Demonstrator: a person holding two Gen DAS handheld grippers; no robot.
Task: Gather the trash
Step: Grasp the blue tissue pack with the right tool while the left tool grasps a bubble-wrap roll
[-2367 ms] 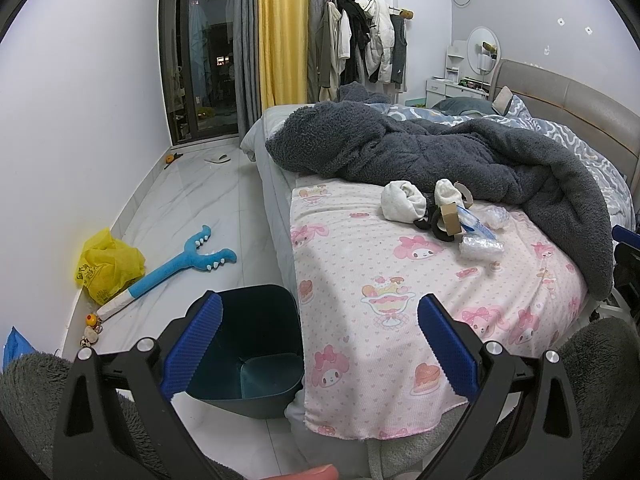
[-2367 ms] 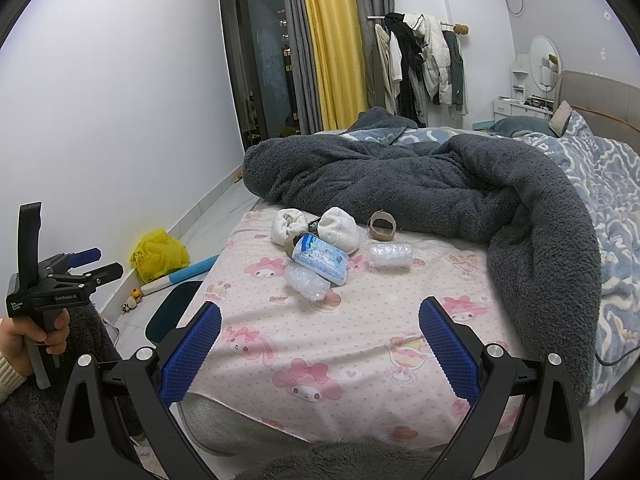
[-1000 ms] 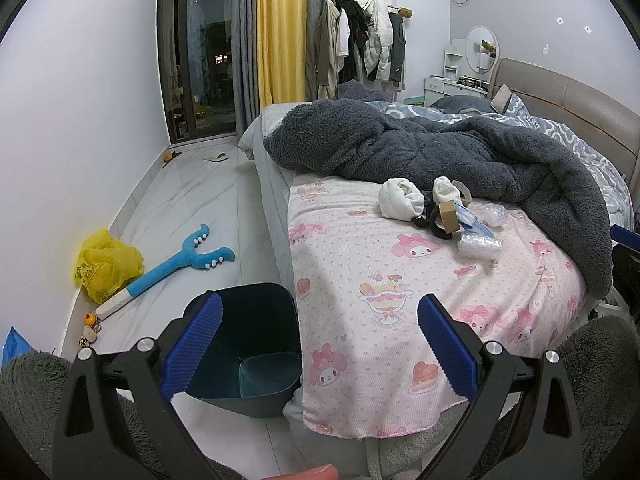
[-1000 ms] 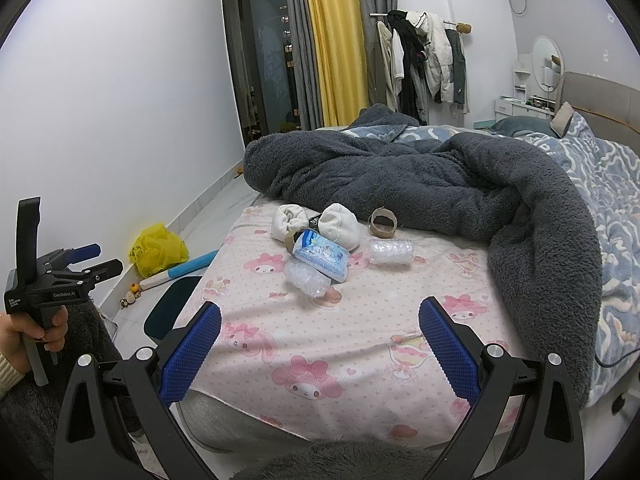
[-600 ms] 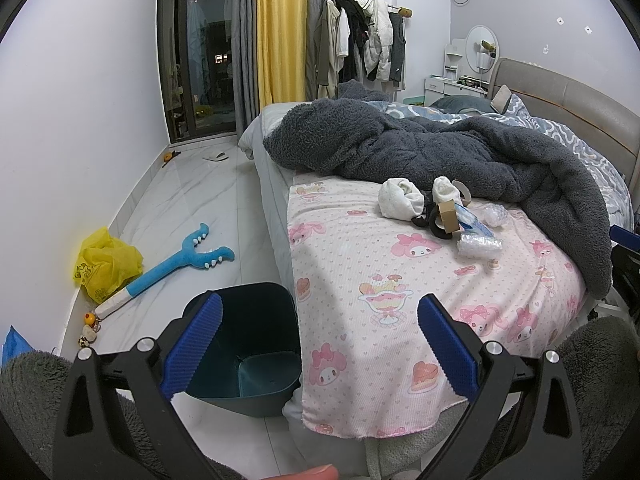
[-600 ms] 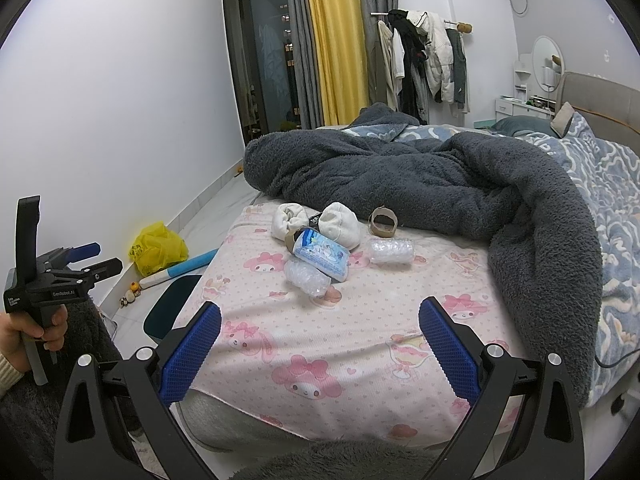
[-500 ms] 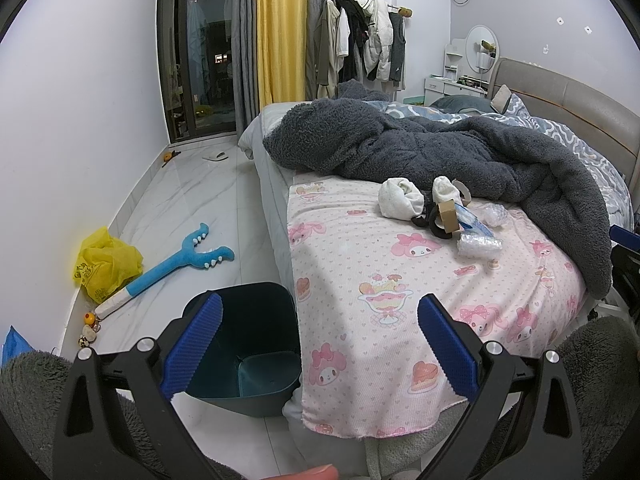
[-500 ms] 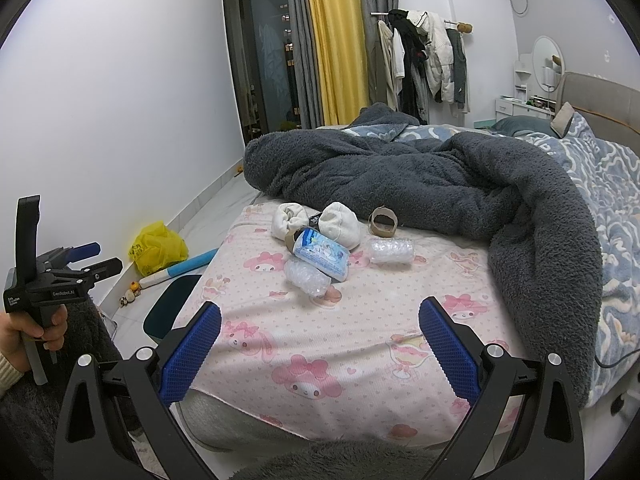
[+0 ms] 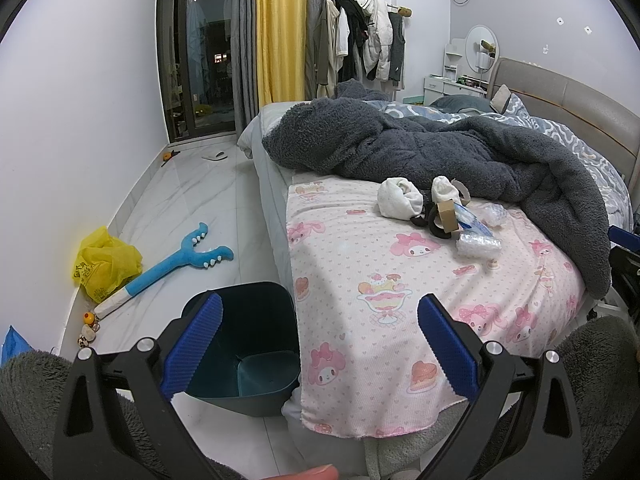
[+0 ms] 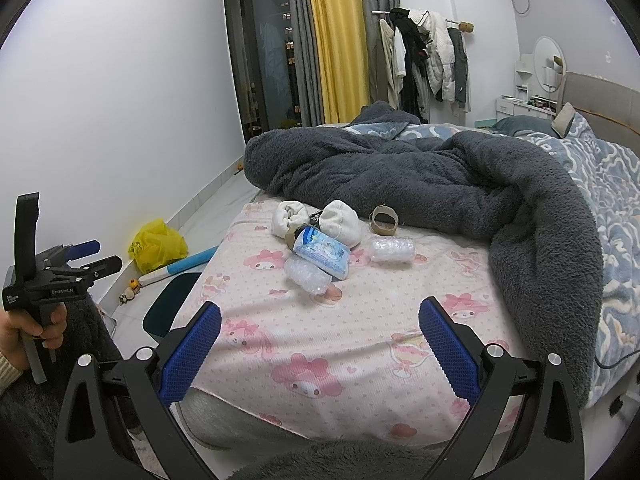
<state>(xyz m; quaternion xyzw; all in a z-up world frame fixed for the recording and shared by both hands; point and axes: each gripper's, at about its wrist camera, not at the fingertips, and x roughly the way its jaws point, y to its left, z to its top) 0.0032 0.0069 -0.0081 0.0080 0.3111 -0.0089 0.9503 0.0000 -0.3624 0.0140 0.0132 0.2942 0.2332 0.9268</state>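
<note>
Both grippers idle, jaws spread wide, nothing held: left gripper above the bin/bed edge, right gripper short of the bed's foot edge. Trash pile sits mid-sheet near the grey blanket: bubble-wrap rolls, blue pack, tape ring; a dark item is mostly hidden behind white socks. Teal bin on floor by the bed's left edge, partly blocked by a finger.

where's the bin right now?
The bin stands on the floor against the bed's near corner, behind the left tongs' left finger in the left wrist view; the blue toy lies beyond it.
</note>
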